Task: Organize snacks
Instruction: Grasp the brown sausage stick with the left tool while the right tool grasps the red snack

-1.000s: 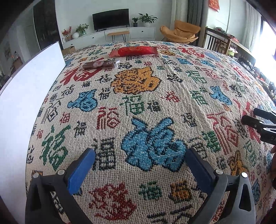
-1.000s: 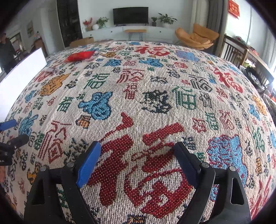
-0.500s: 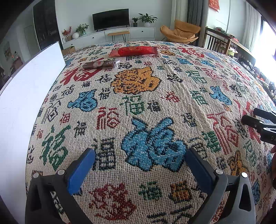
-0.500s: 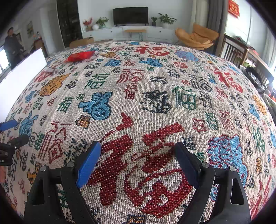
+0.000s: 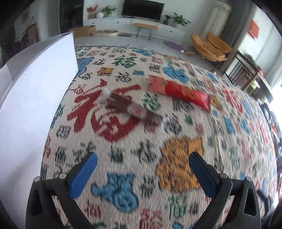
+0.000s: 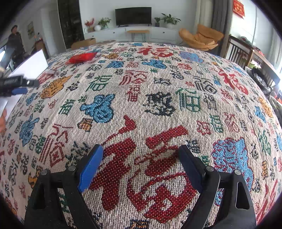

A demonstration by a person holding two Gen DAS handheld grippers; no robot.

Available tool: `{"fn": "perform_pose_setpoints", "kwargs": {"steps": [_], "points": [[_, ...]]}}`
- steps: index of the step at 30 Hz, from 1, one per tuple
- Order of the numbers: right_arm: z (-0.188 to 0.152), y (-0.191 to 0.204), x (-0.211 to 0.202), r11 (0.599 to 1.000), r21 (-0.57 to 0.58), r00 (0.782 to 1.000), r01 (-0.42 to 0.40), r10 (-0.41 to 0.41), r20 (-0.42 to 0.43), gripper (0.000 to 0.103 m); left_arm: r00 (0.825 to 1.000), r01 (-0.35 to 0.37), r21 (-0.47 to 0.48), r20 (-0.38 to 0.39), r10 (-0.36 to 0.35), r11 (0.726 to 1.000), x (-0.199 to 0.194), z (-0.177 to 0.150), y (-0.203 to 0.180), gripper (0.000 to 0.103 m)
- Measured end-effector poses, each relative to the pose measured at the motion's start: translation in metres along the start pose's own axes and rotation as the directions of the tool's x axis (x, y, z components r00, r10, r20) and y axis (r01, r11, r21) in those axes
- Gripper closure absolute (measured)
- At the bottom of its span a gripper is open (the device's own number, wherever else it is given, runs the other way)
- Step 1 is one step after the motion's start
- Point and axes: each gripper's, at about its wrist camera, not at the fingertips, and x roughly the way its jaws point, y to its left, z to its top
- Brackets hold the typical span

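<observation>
Both grippers share one build — the left gripper (image 5: 142, 169) and the right gripper (image 6: 141, 160) have black angular plastic arms, round silver screws at the joints, and blue-faced fingers (image 6: 90, 165) — triangular cut-outs below.

Patterned tablecloth (image 6: 158, 84), television (image 6: 133, 16), armchair (image 6: 201, 39)

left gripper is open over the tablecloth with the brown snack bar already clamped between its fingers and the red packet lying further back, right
Not quite. In the left wrist view the left gripper is open but holds nothing: the brown snack bar lies on the tablecloth ahead of the fingers, apart from them. The red packet does lie further back.
</observation>
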Motion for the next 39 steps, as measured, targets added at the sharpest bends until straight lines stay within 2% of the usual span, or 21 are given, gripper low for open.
{"fn": "perform_pose_setpoints", "kwargs": {"steps": [1,4,5,6,8,9,10,11,15,17,20,22,24,25,26,28,29,31,32,39], "points": [[0.0,0.001,0.0,1.0,0.001,1.0,-0.001,0.001,0.0,0.014,1.0,-0.005,-0.042,-0.008,0.004,0.999,0.01,0.014,0.005,0.008],[0.0,0.001,0.0,1.0,0.001,1.0,-0.001,0.001,0.0,0.014,0.999,-0.008,-0.123,-0.04,0.003,0.992,0.039,0.044,0.009,0.013],[0.0,0.001,0.0,1.0,0.001,1.0,-0.001,0.001,0.0,0.014,0.999,-0.023,-0.124,-0.029,0.019,0.992,0.043,0.047,0.007,0.013],[0.0,-0.001,-0.001,1.0,0.001,1.0,-0.002,0.002,0.0,0.014,0.999,-0.036,-0.11,-0.005,0.035,0.993,0.046,0.051,0.002,0.02],[-0.001,0.0,-0.001,1.0,0.002,1.0,-0.002,0.002,0.001,0.014,0.996,-0.076,-0.034,0.034,0.077,0.997,0.049,0.052,-0.01,0.05],[0.0,-0.001,-0.001,1.0,0.002,1.0,-0.002,0.002,0.001,0.014,0.996,-0.079,0.015,0.042,0.078,0.997,0.05,0.051,-0.016,0.076],[-0.001,0.0,-0.001,1.0,0.001,1.0,-0.001,0.001,0.001,0.014,0.995,-0.087,0.062,0.051,0.084,0.994,0.05,0.048,-0.021,0.08],[-0.001,-0.001,-0.002,1.0,0.001,1.0,-0.001,0.001,0.001,0.014,0.995,-0.087,0.095,0.055,0.082,0.992,0.048,0.046,-0.023,0.081],[-0.001,-0.002,-0.002,1.0,0.001,1.0,-0.002,0.002,0.001,0.014,1.0,0.009,0.144,-0.005,-0.008,0.989,0.028,0.019,-0.019,0.085],[-0.001,-0.002,-0.003,1.0,0.001,1.0,-0.001,0.001,0.001,0.014,0.998,0.045,0.172,-0.041,-0.038,0.984,0.01,-0.005,-0.016,0.086],[0.0,0.002,0.003,1.0,-0.001,1.0,0.002,-0.002,0.0,0.014,0.989,0.109,0.216,-0.117,-0.085,0.97,-0.024,-0.058,-0.011,0.085],[0.001,0.005,0.004,1.0,-0.001,1.0,0.004,-0.004,0.0,0.014,0.982,0.138,0.245,-0.16,-0.1,0.96,-0.044,-0.095,-0.008,0.085],[0.001,0.005,0.004,1.0,-0.001,1.0,0.005,-0.005,0.0,0.014,0.98,0.152,0.267,-0.167,-0.109,0.952,-0.062,-0.127,-0.006,0.084],[0.001,0.005,0.004,1.0,-0.001,1.0,0.005,-0.005,0.0,0.014,0.983,0.147,0.274,-0.148,-0.109,0.95,-0.071,-0.14,-0.005,0.075],[0.001,0.005,0.004,1.0,-0.002,1.0,0.005,-0.005,0.0,0.014,0.987,0.135,0.28,-0.123,-0.104,0.95,-0.077,-0.152,-0.006,0.066],[0.001,0.005,0.004,1.0,-0.001,1.0,0.004,-0.004,0.0,0.014,0.994,0.104,0.28,-0.062,-0.09,0.954,-0.084,-0.168,-0.007,0.008],[0.001,0.005,0.005,1.0,-0.001,1.0,0.004,-0.004,0.0,0.014,0.999,0.047,0.282,-0.027,-0.041,0.958,-0.082,-0.174,-0.007,0.001],[0.001,0.005,0.004,1.0,-0.001,1.0,0.004,-0.004,0.001,0.014,0.999,-0.042,0.313,0.009,0.041,0.949,-0.073,-0.177,-0.008,0.0],[0.001,0.005,0.005,1.0,0.0,1.0,0.003,-0.003,0.001,0.014,0.998,-0.056,0.337,0.053,0.041,0.94,-0.075,-0.18,-0.01,0.0],[0.001,0.007,0.005,1.0,0.002,1.0,0.004,-0.004,0.0,0.014,0.996,-0.055,0.292,0.082,0.033,0.955,-0.07,-0.171,0.006,0.0]]}}
